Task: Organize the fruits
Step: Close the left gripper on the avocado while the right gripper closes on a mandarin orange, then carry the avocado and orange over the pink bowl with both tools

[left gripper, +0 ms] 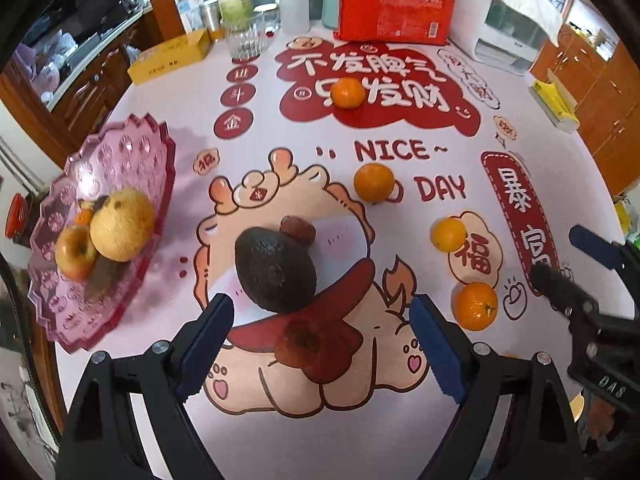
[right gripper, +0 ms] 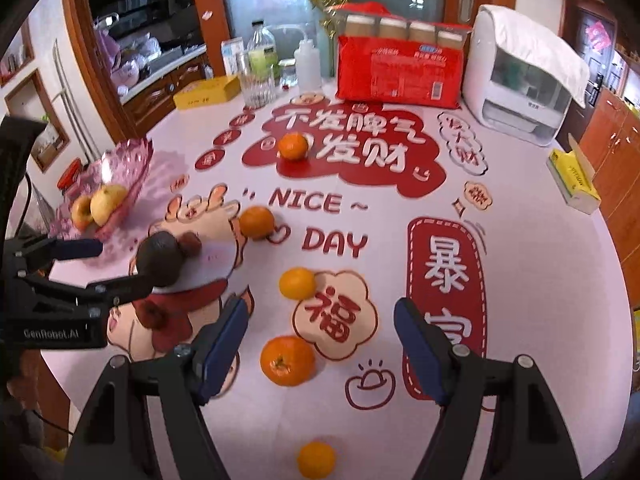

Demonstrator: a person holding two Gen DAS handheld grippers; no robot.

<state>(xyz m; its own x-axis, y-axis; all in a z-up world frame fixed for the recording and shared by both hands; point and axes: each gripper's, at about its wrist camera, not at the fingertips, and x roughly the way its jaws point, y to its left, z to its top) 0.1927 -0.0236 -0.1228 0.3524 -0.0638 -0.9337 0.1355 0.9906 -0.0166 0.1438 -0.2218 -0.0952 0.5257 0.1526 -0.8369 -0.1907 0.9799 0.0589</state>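
Left gripper (left gripper: 320,344) of mine is hanging released above the avocado (left gripper: 275,271); my right gripper (right gripper: 320,354), released, is hovering over a tangerine (right gripper: 287,361) at its 11 o'clock.

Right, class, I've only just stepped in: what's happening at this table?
A person is sorting fruit with two handheld grippers. The left gripper, fingers open, hangs over the avocado; the right gripper, also open, is above an orange. Nothing is held. The pink bowl already holds a pear and an apple.
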